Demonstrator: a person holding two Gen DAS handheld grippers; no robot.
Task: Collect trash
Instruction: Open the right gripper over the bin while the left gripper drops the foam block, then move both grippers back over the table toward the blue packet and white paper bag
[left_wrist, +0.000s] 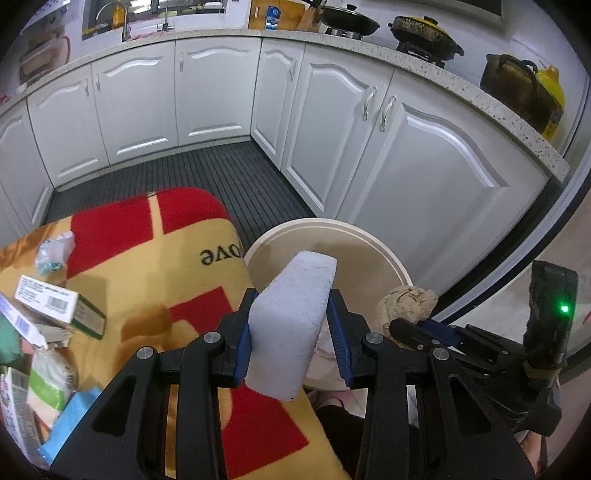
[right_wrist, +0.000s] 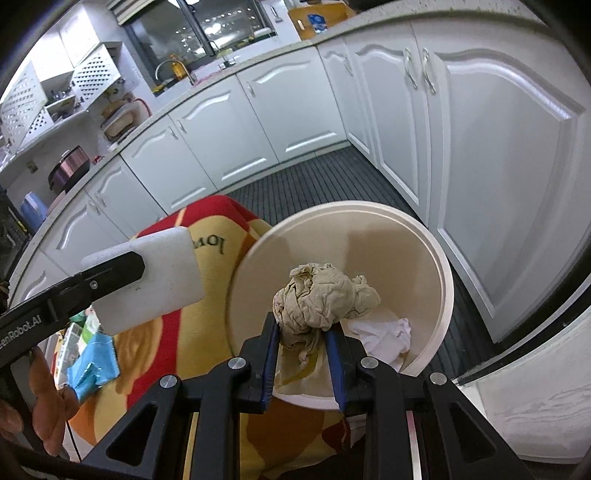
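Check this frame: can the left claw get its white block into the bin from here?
Probably yes. The left claw holds the white block near the open bin, with nothing between them.

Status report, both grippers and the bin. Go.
Left gripper shut on white foam block, near bin rim. Right gripper shut on crumpled brown paper, over cream bin. White tissue inside. Path clear.
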